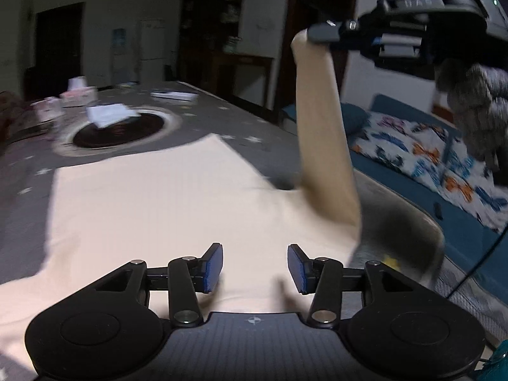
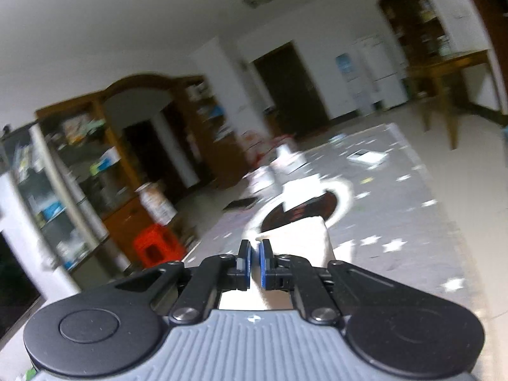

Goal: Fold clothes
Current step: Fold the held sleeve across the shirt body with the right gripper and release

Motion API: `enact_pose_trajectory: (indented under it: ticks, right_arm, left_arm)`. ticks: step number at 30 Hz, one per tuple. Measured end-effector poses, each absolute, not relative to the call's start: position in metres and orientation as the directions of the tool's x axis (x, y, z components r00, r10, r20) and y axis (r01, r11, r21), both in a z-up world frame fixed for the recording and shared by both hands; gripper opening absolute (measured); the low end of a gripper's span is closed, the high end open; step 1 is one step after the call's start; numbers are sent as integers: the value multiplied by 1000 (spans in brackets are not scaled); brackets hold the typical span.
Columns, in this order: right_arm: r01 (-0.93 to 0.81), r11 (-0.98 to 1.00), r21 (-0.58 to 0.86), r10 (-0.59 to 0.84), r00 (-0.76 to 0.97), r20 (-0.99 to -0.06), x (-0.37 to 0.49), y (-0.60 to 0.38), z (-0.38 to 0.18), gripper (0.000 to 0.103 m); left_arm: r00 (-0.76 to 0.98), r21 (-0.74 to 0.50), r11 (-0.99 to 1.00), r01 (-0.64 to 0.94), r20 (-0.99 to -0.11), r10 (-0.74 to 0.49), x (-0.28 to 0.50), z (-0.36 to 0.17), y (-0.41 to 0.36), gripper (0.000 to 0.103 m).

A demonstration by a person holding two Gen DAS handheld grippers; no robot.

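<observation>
A cream long-sleeved top lies flat on the grey star-patterned table. My left gripper is open and empty, low over the top's near edge. My right gripper shows at the upper right of the left wrist view. It is shut on the end of the top's sleeve and holds it stretched high above the table. In the right wrist view the right gripper has its blue pads closed on the cream sleeve, which hangs down behind the fingers.
A round dark inset sits mid-table with white paper on it. Tissue box and small items stand at the far left. A blue sofa with a patterned blanket is right of the table. A red stool stands by the shelves.
</observation>
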State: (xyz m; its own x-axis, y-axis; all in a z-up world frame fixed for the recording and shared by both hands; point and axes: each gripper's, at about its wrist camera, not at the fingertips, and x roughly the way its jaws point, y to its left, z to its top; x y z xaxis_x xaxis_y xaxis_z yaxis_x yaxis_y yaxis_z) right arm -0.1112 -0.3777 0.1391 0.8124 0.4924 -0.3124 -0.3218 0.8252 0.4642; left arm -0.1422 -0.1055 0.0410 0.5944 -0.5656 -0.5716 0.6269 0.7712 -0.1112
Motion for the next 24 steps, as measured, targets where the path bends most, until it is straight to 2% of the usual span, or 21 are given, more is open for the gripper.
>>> enact_pose_trajectory:
  ticks: [7, 14, 18, 21, 24]
  right_arm:
    - [-427, 766, 481, 623, 677, -391, -83, -295, 106, 5]
    - [-494, 707, 506, 706, 526, -474, -74, -231, 66, 5]
    - [-534, 696, 480, 717, 491, -494, -84, -223, 65, 11]
    - [-546, 709, 447, 703, 497, -509, -93, -239, 73, 12]
    - [-540, 754, 374, 648, 514, -562, -102, -262, 78, 12]
  left_arm:
    - [665, -142, 857, 495, -573, -479, -146, 38, -48, 50]
    - [678, -169, 884, 436, -585, -446, -149, 32, -25, 50]
    - [679, -169, 886, 431, -586, -442, -148, 32, -23, 50]
    - [681, -162, 887, 432, -586, -439, -147, 34, -22, 50]
    - [691, -151, 892, 425, -582, -428, -148, 37, -18, 50]
